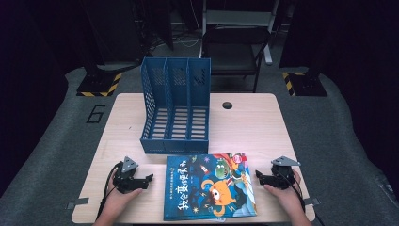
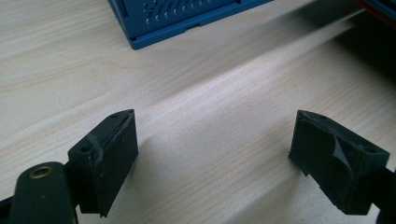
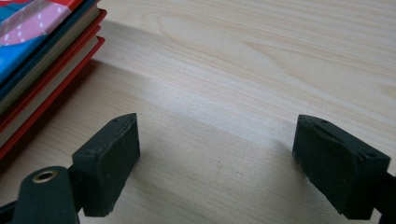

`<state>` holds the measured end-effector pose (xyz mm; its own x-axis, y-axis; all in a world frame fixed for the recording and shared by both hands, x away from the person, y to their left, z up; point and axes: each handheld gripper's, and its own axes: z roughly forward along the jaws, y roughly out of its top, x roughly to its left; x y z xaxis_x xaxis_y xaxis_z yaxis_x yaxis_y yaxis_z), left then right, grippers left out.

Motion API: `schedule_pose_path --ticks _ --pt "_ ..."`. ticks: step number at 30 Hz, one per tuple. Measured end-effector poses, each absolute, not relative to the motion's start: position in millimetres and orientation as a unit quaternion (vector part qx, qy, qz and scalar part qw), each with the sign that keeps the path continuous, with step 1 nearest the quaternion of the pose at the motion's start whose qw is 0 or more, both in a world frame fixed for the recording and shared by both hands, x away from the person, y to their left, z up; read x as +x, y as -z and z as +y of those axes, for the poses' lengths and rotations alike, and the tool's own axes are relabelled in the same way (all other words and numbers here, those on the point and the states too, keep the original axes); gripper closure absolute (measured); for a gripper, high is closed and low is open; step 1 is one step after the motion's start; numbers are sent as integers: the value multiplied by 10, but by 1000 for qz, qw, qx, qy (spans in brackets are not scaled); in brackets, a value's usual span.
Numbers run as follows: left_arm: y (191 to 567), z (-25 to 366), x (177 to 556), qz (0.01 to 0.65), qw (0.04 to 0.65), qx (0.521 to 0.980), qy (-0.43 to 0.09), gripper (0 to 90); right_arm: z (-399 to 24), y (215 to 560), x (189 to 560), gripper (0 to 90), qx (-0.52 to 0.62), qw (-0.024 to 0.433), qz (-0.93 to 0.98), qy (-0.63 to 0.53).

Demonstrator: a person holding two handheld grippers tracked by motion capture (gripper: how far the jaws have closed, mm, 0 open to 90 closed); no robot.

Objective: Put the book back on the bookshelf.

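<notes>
A stack of picture books lies flat near the front edge of the wooden table, its top cover blue with an orange cartoon creature. Behind it stands a blue three-slot file rack. My left gripper rests on the table left of the books, jaws wide open with bare wood between them. My right gripper sits right of the books, open too, nothing between its pads. The stacked book edges show red and white at the left of the right gripper view. The rack's base corner lies ahead of the left gripper.
A round cable hole sits in the table behind the rack's right side. A dark chair stands beyond the far edge. Bare wood stretches on the right half of the table.
</notes>
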<state>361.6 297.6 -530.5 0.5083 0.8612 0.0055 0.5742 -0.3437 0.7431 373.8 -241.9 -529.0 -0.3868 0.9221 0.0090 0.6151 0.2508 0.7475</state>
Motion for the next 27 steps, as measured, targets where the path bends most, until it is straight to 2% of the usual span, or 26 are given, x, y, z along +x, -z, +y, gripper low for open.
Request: schedule_pose_path --ticks 6,11,14,17,20,27 --pt "5306 2970 3613 456 354 791 -204 152 -2404 5283 3722 162 512 225 756 -341" --pt "5297 2961 3619 457 351 791 -205 163 -2405 5258 3708 216 510 219 761 -335" --pt "5270 2967 3621 463 348 790 -202 240 -2406 5237 3695 289 508 215 765 -334" --pt "5257 2977 3629 463 346 792 -198 260 -2396 5225 3688 337 504 214 767 -335" --pt "5226 2992 3636 467 348 792 -184 308 -2398 5212 3676 350 493 212 776 -331" --pt "5132 2977 3619 471 380 778 -167 355 -2378 5173 3637 351 494 222 772 -333"
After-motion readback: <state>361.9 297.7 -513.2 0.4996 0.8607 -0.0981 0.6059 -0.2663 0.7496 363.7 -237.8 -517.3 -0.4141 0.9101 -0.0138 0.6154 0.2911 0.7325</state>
